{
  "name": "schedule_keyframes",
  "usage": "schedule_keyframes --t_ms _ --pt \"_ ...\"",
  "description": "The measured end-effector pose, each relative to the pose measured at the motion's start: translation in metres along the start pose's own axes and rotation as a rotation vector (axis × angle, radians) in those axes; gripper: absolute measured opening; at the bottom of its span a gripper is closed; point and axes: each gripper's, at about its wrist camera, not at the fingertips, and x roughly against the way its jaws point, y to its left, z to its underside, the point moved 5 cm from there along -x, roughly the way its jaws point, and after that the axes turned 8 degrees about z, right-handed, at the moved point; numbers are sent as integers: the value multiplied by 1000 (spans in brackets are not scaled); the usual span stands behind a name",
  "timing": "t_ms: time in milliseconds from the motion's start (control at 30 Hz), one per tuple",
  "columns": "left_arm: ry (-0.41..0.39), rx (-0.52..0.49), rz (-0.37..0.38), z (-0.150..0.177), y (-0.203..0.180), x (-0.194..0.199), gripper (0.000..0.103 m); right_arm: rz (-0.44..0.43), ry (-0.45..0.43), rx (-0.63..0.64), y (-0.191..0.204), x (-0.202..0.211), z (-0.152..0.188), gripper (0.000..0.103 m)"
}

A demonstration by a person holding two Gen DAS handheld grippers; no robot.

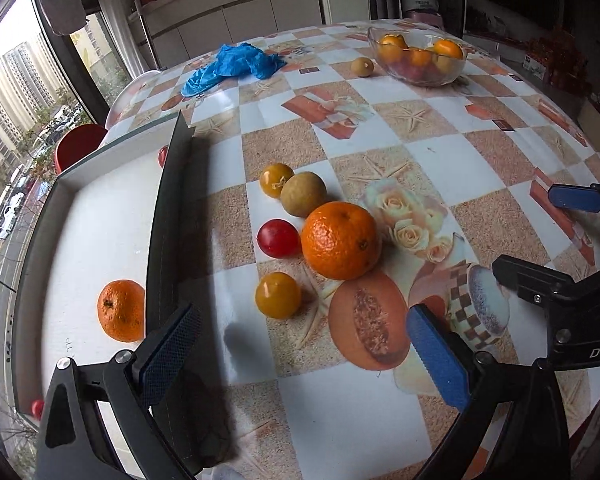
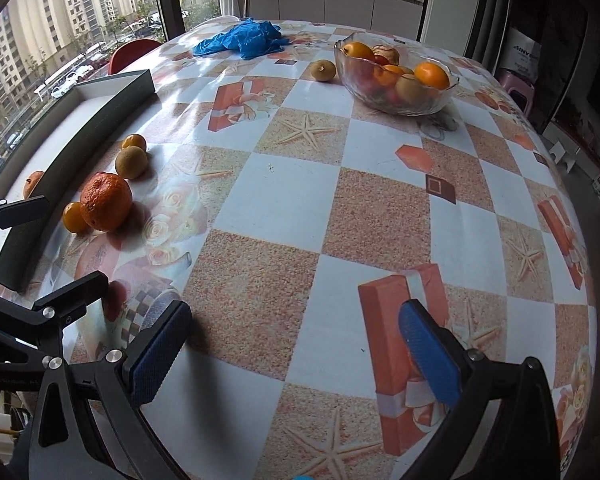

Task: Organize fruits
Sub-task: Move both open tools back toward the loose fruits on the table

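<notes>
Closest to us, we are holding the left gripper spread wide with nothing between its fingers, hovering over the tabletop beside the tray's near wall; the right gripper is likewise gaping and carrying nothing, over bare checks toward the near edge.

Working left to right, we are seeing the tray along the tabletop's left edge already holding one mandarin and what looks like a small red fruit by its near corner. Just right of the tray wall, five fruits are still waiting in a cluster: two yellow-orange tomatoes, a red cherry tomato, a tan longan and a big orange. Toward the far right corner, another longan is sitting beside the glass bowl of mixed fruit. We are judging the sorting barely begun.

We are working on a glossy patterned tablecloth, with blue gloves at the far edge, a window over tower blocks to the left and cabinets behind.
</notes>
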Motion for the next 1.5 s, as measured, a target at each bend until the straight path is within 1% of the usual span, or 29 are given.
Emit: schedule_keyframes --t_ms 100,167,267,400,533,1367,1500 --pt "-4 57 36 -1 6 -4 103 -3 -29 2 0 2 2 103" --pt "-26 63 26 -2 6 -5 103 -5 -49 1 -1 2 3 103" --pt "-53 98 46 0 6 -6 103 -4 -77 -4 -1 3 4 103" --pt "-99 85 33 1 4 -5 103 -5 -85 -6 -1 3 3 103" --pt "-117 87 25 2 3 -4 103 -4 -92 -9 -1 3 3 103" --pt "-119 87 25 3 2 -4 103 -4 -96 -10 -1 4 5 103" --pt "-112 80 38 2 2 -5 103 -4 -96 -10 -1 4 5 103"
